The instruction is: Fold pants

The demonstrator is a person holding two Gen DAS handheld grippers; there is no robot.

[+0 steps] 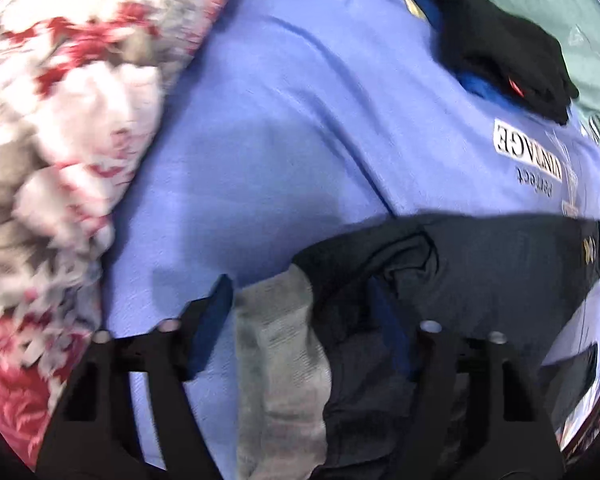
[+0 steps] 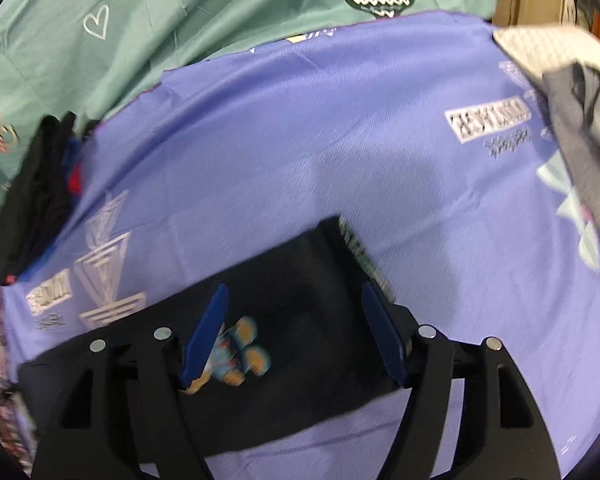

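Observation:
The dark navy pants point(image 1: 480, 264) lie on a lavender printed sheet point(image 1: 300, 140). In the left wrist view my left gripper point(image 1: 300, 312) stands open over the pants' bunched end, where a grey lining or waistband point(image 1: 280, 344) shows between the blue fingers. In the right wrist view my right gripper point(image 2: 296, 328) is open just above the flat dark pants point(image 2: 300, 280), near a colourful printed figure point(image 2: 240, 356) and a white-striped edge point(image 2: 360, 256). Neither gripper visibly holds cloth.
A floral red and white blanket point(image 1: 52, 160) lies at the left. A pile of dark and blue clothes point(image 1: 500, 48) point(image 2: 36, 196) sits at the sheet's edge. A green heart-print sheet point(image 2: 180, 20) lies beyond. Grey clothes point(image 2: 580, 120) lie at the right.

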